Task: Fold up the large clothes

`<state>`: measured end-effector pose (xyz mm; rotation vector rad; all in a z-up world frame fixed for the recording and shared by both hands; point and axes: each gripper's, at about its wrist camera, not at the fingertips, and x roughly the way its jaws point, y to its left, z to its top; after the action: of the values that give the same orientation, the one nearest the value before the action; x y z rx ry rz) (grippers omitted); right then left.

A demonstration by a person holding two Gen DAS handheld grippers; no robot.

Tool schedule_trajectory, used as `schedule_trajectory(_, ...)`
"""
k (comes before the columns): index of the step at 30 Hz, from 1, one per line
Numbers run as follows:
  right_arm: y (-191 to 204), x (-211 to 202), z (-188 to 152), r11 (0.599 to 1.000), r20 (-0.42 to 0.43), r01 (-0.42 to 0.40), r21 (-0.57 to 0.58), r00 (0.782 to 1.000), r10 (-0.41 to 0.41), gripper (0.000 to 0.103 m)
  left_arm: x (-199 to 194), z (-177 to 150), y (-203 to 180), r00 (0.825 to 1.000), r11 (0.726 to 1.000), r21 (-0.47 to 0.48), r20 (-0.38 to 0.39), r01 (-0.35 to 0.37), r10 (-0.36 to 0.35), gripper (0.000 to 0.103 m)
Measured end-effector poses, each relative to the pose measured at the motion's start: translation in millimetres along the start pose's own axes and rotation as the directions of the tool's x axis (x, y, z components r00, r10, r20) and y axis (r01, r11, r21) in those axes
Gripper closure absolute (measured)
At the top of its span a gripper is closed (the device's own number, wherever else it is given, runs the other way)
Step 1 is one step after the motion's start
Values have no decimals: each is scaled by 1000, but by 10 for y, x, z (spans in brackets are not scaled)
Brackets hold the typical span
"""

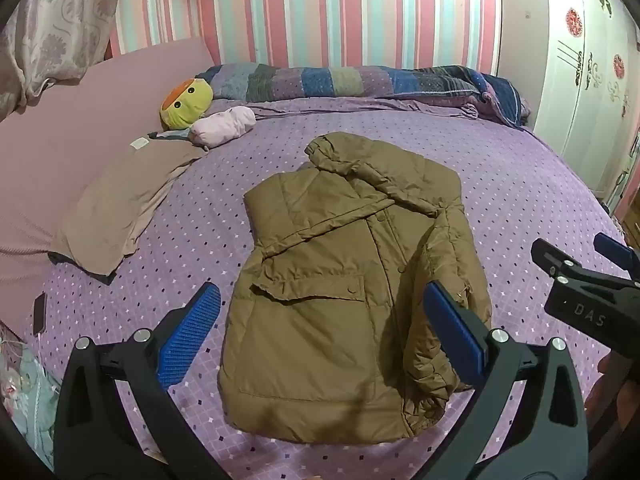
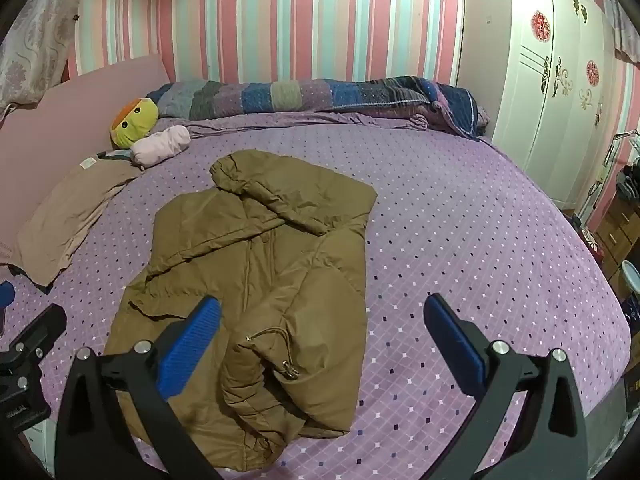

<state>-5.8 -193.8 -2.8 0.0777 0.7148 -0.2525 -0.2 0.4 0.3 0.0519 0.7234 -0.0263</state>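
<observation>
Purple dotted bedspread [image 1: 500, 184] carried the brown padded jacket [image 1: 344, 280], sleeves folded in, ahead of both claws. Left gripper [image 1: 322, 336] and right gripper [image 2: 322, 340] hung wide open, empty; each should probably pinch a hem corner evenly before folding upward.

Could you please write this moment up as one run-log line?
left tool: open, empty | right tool: open, empty | brown jacket: flat on bed, sleeves folded in

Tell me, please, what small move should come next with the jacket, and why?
Probably lower both open tongs, left and right, to the brown jacket hem and grip it. Both sleeves already lie folded across the body, and neither holds anything.
</observation>
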Motion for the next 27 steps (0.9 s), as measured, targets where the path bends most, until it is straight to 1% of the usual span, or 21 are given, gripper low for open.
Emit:
schedule_trajectory(11, 16, 15, -12, 1000, -7, 9, 7, 1000, -9, 2, 5, -11, 9, 1000, 1000, 5, -2, -4, 4, 3)
schedule_trajectory(13, 22, 3, 49, 1000, -1, 3, 1, 1000, -3, 2, 6, -4, -5, 1000, 1000, 5, -2, -9, 9, 3)
schedule_trajectory(16, 41, -12, 42, 1000, 3, 7, 3, 1000, -7, 2, -1, -14, -10, 1000, 1000, 3, -1, -12, 12, 3)
schedule_trajectory(27, -19, -41, 64, 1000, 0, 5, 8, 1000, -5, 2, -19, -35, -19, 1000, 1000, 7, -4, -10, 10, 3)
